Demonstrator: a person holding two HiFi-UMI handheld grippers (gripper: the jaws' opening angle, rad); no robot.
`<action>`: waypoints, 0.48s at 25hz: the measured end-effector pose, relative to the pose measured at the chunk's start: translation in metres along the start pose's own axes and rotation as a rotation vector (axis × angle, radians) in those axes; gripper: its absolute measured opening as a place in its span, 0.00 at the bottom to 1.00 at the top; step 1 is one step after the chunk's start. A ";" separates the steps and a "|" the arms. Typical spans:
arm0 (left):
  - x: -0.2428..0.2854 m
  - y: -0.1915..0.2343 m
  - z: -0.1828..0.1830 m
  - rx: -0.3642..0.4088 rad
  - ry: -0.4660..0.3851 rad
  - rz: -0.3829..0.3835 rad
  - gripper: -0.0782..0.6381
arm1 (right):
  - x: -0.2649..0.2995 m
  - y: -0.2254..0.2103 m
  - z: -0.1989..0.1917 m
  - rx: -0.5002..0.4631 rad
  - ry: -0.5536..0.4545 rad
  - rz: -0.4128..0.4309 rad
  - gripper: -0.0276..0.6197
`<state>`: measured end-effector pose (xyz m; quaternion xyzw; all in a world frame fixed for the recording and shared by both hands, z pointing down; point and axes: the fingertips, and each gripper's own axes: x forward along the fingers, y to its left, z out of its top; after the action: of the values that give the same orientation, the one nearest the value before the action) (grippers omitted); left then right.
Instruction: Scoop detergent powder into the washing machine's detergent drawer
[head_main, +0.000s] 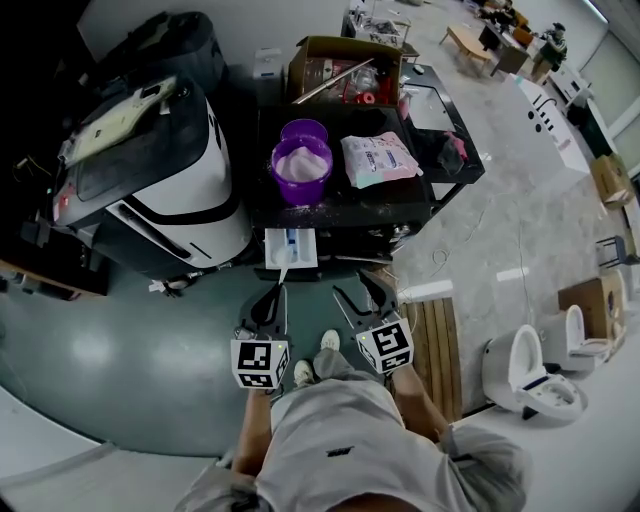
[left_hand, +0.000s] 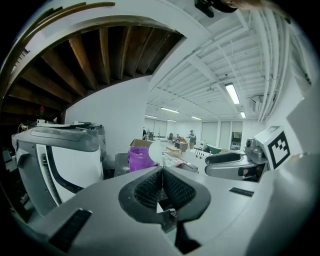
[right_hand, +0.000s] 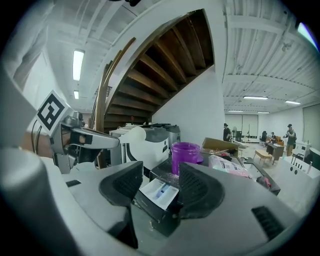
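left gripper (head_main: 272, 298): jaws pressed together on the handle of a white scoop (head_main: 283, 272)
right gripper (head_main: 358, 297): jaws wide apart, holding nothing
detergent drawer (head_main: 303, 252): pulled out, 12 o'clock from left gripper
purple tub (head_main: 303, 168): holds pale powder, 12 o'clock from drawer

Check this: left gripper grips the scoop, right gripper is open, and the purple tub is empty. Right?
Not quite. The tub is not empty: the head view shows pale powder in it. The rest holds: the left gripper grips the scoop, and the right gripper is open.
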<state>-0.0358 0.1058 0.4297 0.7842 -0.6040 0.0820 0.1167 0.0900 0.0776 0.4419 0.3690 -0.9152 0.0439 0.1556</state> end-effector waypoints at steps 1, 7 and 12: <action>0.005 0.000 0.002 0.003 0.001 0.003 0.13 | 0.003 -0.005 0.000 0.002 0.001 0.002 0.39; 0.031 -0.002 0.014 0.013 0.006 0.034 0.13 | 0.017 -0.031 0.006 -0.002 -0.012 0.031 0.39; 0.045 -0.007 0.025 0.028 -0.002 0.069 0.13 | 0.025 -0.049 0.011 -0.007 -0.024 0.068 0.39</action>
<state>-0.0176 0.0585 0.4171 0.7646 -0.6294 0.0936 0.1025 0.1044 0.0235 0.4378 0.3378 -0.9292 0.0416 0.1442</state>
